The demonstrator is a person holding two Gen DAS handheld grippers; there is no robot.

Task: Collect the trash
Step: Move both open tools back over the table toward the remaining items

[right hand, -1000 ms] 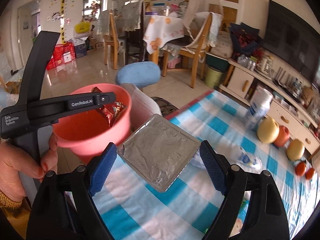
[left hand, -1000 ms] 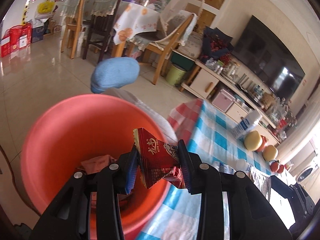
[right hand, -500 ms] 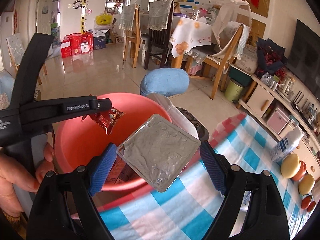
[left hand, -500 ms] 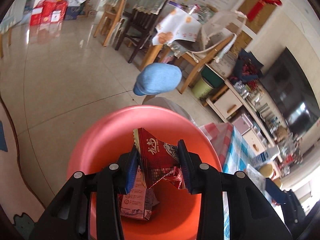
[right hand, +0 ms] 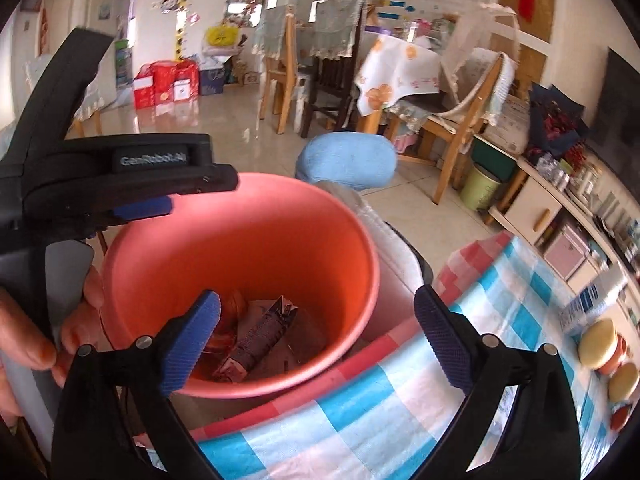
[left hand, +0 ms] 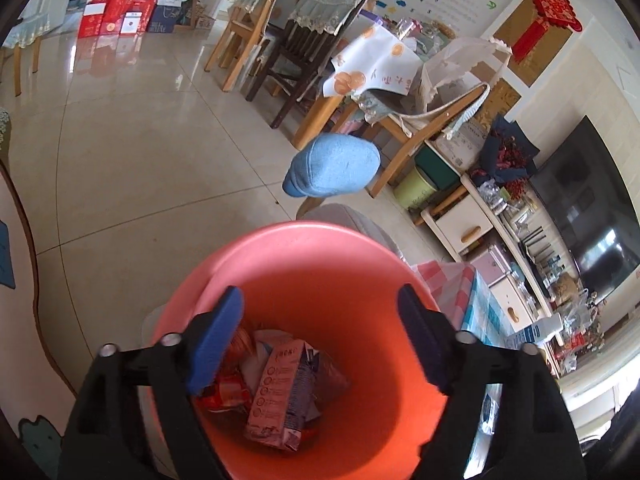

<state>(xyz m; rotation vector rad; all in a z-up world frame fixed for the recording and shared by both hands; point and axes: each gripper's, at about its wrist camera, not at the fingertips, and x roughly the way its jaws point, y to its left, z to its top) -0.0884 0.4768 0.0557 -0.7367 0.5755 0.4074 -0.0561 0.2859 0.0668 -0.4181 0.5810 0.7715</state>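
Two views show this moment, the left wrist first. In the left wrist view the left gripper (left hand: 320, 344) fills the lower half of the frame, its blue-padded fingers (left hand: 218, 338) spread wide with nothing between them. It hangs directly over the mouth of the pink bucket (left hand: 280, 248), which takes up the lower centre. At the bottom of the bucket lies the trash: a pink drink carton (left hand: 282, 392) on its side, leaning over red wrappers (left hand: 224, 394) at lower left of the bucket floor. Just beyond the bucket's far rim, at frame centre, sits a blue cushioned stool (left hand: 334, 170). At the right edge of the bucket a checked tablecloth (left hand: 480, 312) in blue, white and red shows. Wooden chairs (left hand: 256, 32) and a table stand at upper centre on a glossy tile floor.

In the right wrist view the right gripper (right hand: 316, 332) occupies the lower half, jaws released and wide apart, holding nothing. Between its fingers (right hand: 192, 336) the same pink bucket (right hand: 248, 192) shows at centre, and the carton (right hand: 260, 336) rests on the bucket floor among red and foil scraps. The left gripper (right hand: 152, 204) enters from the left edge, a black body with a blue pad above the bucket's near-left rim, and a hand (right hand: 28, 340) grips its handle at lower left. The checked tablecloth (right hand: 400, 392) spreads across the lower right, touching the bucket's side. Yellow round fruit (right hand: 600, 340) sits at the far right of the cloth, and the blue stool (right hand: 348, 158) stands just behind the bucket.
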